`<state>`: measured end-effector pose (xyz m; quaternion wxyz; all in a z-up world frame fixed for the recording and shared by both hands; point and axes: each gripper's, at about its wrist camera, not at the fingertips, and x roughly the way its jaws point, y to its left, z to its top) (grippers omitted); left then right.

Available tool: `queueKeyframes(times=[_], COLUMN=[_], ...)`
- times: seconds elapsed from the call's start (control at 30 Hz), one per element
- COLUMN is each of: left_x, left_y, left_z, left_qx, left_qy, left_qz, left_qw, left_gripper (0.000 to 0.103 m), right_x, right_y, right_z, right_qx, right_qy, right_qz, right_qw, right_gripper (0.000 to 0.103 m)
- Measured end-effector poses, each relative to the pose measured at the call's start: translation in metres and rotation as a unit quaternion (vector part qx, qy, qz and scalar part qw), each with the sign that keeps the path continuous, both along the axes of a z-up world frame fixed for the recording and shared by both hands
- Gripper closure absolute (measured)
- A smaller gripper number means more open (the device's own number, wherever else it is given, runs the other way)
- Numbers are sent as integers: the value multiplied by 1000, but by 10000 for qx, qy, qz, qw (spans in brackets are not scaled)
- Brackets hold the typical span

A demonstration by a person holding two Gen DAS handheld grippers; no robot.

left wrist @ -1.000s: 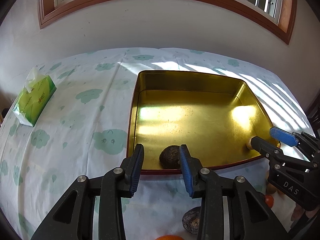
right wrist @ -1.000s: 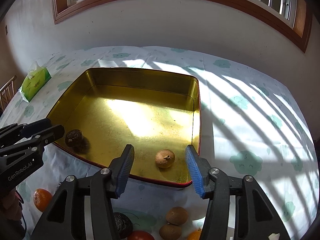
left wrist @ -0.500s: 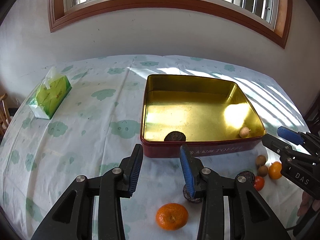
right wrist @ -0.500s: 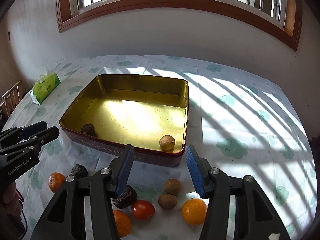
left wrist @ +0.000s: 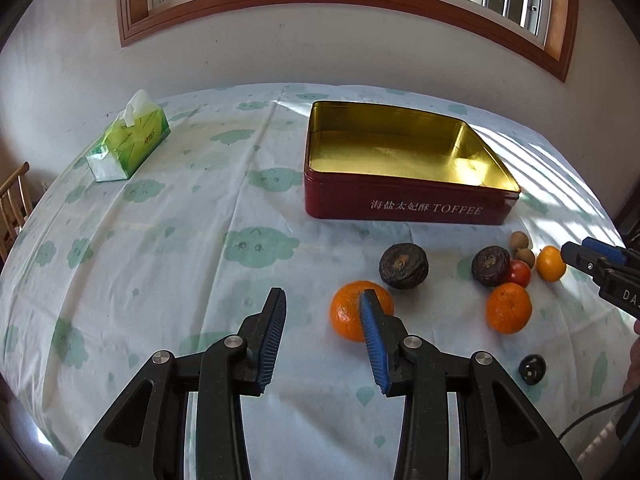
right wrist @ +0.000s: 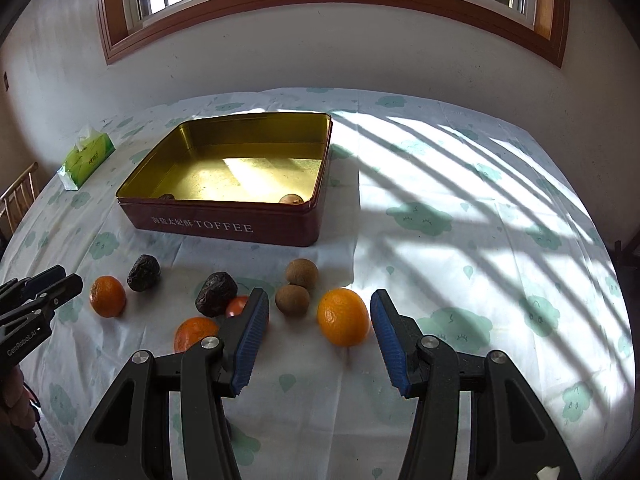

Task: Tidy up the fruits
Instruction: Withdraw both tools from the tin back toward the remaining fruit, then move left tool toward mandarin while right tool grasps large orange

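Note:
A red toffee tin [left wrist: 404, 204] with a gold inside stands open on the table; in the right wrist view [right wrist: 224, 224] a dark fruit [right wrist: 166, 197] and a brown fruit [right wrist: 291, 199] peek over its front wall. Loose fruit lies in front of it: oranges [left wrist: 358, 314] [left wrist: 509, 307] [right wrist: 343, 317], dark wrinkled fruits [left wrist: 404, 265] [right wrist: 216, 294], brown round fruits [right wrist: 302, 273], a tomato [left wrist: 519, 273]. My left gripper [left wrist: 323, 330] is open and empty, its right finger just in front of an orange. My right gripper [right wrist: 318, 334] is open and empty, with an orange just ahead between its fingers.
A green tissue pack [left wrist: 130, 144] lies at the far left of the cloud-print tablecloth [left wrist: 180, 240]. A small dark fruit [left wrist: 532, 368] lies near the front right. A wooden chair [left wrist: 14, 196] stands beyond the left table edge. A wall with a window is behind.
Both grippers have pulled back and down from over the tin toward the loose fruit in front. Both stay open; the two fruits remain in the tin.

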<state>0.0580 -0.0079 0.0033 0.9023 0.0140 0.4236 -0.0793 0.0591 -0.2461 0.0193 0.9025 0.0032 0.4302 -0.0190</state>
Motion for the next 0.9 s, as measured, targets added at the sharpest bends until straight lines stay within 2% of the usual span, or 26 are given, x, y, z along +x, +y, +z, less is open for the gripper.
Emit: queueKeyframes(times=[0.33,0.63,0.9], left_x=[-39,-43,-42], left_y=[-12,-3,-1], left_z=[-23,-31,-39], left_qx=[168,101,101], left_qy=[58,110,133], left_qz=[-131,0,27], left_qw=[9998,9999,9999], left_gripper=[63,63,63], right_x=[-39,-50,-49], right_y=[-17,-15,-13], right_z=[-28,-44,-51], right_qx=[62,168,110], right_qy=[341,496,459], right_qz=[-149,-176,-146], right_qw=[9993,9985,9988], right_gripper=[53,53,53])
